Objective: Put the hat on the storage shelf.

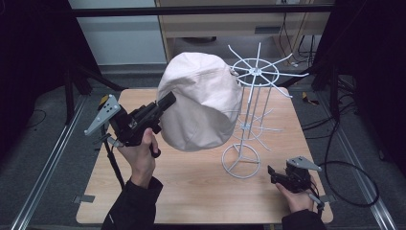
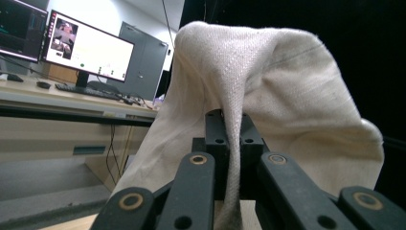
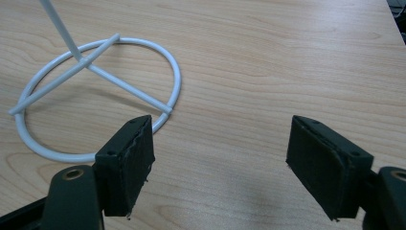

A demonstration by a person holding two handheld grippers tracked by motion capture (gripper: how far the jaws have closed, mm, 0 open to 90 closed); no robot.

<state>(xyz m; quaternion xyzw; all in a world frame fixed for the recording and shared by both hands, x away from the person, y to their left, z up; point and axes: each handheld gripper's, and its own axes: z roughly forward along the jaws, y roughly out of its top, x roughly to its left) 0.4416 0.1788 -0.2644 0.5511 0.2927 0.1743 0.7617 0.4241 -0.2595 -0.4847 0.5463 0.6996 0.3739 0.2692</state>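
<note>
You have a cream-white woven cloth hat, plain and unpatterned, beside a white wire rack. Your worktop is pale wood grain; both claws are black, their top plates grey.

Light wooden table; white wire stand rests on it by ring base.
</note>
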